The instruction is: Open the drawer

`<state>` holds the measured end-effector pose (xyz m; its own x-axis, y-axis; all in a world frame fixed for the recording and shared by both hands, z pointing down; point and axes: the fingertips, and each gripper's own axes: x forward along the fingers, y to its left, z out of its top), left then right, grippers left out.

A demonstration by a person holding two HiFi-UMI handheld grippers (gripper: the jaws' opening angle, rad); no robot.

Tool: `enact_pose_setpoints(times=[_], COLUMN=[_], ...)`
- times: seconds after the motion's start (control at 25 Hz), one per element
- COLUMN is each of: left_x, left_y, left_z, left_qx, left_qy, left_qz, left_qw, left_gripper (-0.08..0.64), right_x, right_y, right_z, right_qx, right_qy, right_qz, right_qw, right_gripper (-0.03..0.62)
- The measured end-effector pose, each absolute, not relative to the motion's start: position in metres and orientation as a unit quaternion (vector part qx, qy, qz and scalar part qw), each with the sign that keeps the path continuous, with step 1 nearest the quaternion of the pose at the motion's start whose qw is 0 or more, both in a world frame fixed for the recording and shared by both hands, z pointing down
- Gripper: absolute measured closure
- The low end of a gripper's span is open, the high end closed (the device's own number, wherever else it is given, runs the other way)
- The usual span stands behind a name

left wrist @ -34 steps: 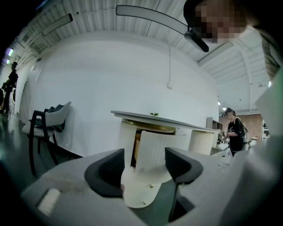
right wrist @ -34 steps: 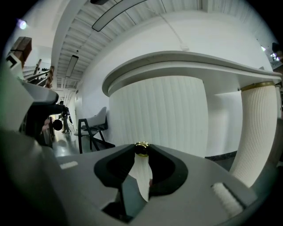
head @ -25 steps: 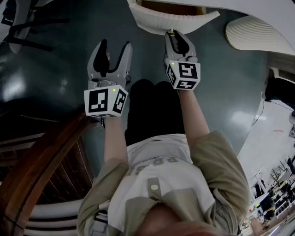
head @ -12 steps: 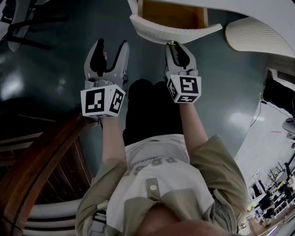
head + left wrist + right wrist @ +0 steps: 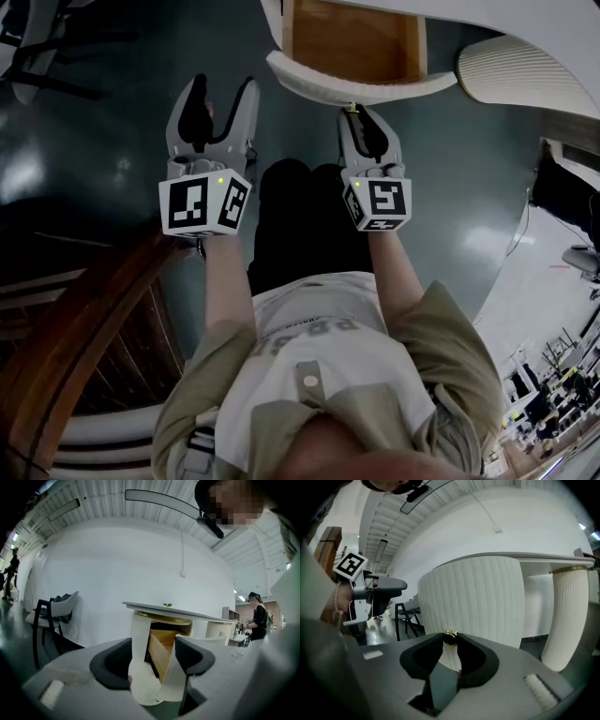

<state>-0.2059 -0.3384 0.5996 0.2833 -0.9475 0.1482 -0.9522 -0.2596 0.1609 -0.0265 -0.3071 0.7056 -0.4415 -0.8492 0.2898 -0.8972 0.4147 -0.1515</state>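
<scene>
Right gripper pinched shut on the small brass knob of a white ribbed drawer, partway open under the round table, wooden inside showing. Left gripper alongside, jaws wide apart and empty, clear of the drawer front, above dark floor.

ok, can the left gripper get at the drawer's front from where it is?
Probably yes: left gripper hangs open, nothing between it and the drawer front; right gripper grips only the knob.
</scene>
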Motion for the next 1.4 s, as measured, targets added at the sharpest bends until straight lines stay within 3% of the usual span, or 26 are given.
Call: enact_pose_setpoints(times=[1.4], left_x=[-0.221], left_y=[-0.350], left_z=[0.600], left_qx=[0.785], left_qy=[-0.611], left_qz=[0.010], left_qw=[0.102], left_gripper=[0.261], right_x=[-0.026], right_y=[-0.257], right_z=[0.706], right_qx=[0.502], right_qy=[-0.845], right_qz=[0.160], right_qw=[0.095], right_gripper=[0.491])
